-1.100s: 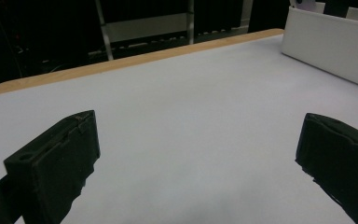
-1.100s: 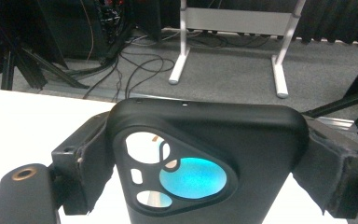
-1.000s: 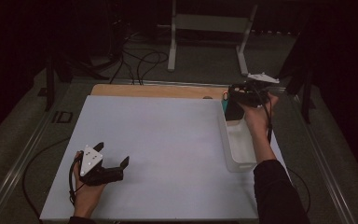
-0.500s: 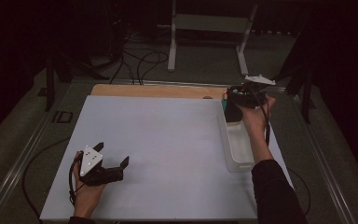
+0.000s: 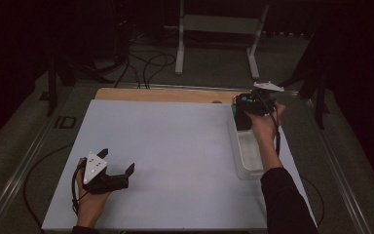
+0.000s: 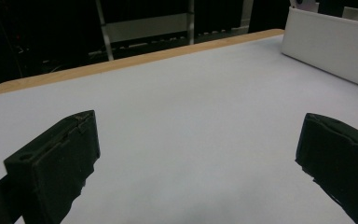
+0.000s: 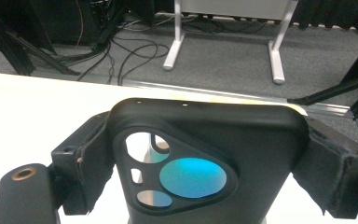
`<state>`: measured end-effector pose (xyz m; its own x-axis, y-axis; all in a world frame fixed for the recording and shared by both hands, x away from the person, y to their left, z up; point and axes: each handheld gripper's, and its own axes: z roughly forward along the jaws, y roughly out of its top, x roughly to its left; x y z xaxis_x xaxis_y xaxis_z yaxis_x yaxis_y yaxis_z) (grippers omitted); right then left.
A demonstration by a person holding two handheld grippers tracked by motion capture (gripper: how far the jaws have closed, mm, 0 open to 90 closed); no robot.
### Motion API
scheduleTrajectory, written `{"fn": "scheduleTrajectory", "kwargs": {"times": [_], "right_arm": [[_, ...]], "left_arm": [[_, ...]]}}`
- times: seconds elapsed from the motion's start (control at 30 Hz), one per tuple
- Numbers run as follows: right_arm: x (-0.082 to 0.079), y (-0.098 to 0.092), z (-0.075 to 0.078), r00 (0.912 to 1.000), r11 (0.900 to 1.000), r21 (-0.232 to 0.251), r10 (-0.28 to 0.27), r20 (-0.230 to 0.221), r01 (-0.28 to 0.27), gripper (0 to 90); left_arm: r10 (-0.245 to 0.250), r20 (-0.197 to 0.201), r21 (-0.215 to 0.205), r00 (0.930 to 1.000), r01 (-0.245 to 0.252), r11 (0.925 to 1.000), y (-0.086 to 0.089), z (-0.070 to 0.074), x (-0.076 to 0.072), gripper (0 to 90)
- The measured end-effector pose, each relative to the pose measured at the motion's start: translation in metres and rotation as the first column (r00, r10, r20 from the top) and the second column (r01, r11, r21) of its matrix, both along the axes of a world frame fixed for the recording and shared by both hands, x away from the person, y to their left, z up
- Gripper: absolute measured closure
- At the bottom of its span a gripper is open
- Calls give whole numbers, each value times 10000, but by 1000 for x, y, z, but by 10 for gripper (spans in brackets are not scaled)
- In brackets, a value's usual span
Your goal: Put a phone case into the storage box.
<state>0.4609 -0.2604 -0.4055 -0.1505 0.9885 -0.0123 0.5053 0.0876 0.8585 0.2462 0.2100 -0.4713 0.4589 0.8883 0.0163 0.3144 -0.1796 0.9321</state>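
A black phone case (image 7: 205,140) with a triangular camera cutout sits between the jaws of my right gripper (image 7: 209,163), which press on its two sides. In the high view the right gripper (image 5: 247,105) holds the case (image 5: 243,119) over the far end of a clear plastic bin (image 5: 248,158) at the table's right edge. My left gripper (image 5: 117,161) rests on the white table top (image 5: 175,141) near the front left. Its jaws stand wide apart with nothing between them, as the left gripper view (image 6: 196,154) also shows.
The bin (image 6: 331,51) shows as a white wall at the far right of the left gripper view. A wooden strip (image 5: 165,95) runs along the table's far edge. Beyond it are cables and a white stand (image 5: 219,29) on the floor.
The right gripper with the case has shifted only slightly above the bin's far end. The left gripper has stayed where it was.
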Motion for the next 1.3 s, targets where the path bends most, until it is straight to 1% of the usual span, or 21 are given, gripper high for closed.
{"fn": "scheduleTrajectory", "kwargs": {"times": [0.07, 0.27, 0.37, 0.8, 1.3], "right_arm": [[0, 0, -3, 10000, 10000, -57, -17, -12, 17, 136], [2, 1, -9, 9999, 10000, -33, -42, -131, 41, 136], [3, 2, -12, 9998, 9999, -158, -61, -171, 59, 136], [4, -1, -18, 9993, 9996, -157, -218, -304, 213, 135], [7, 1, -21, 9995, 9994, -209, -280, -164, 276, 135]], "left_arm": [[-11, 12, 1, 10000, 11, 10000, 0, 0, 0, 0], [-17, 5, -7, 10000, 17, 10000, 0, 0, 0, 0], [-17, 18, -21, 10000, 17, 10000, 0, 0, 0, 0], [-18, 24, -46, 10000, 18, 10000, 0, 0, 0, 0], [-26, 29, -75, 10000, 26, 10000, 0, 0, 0, 0]]}}
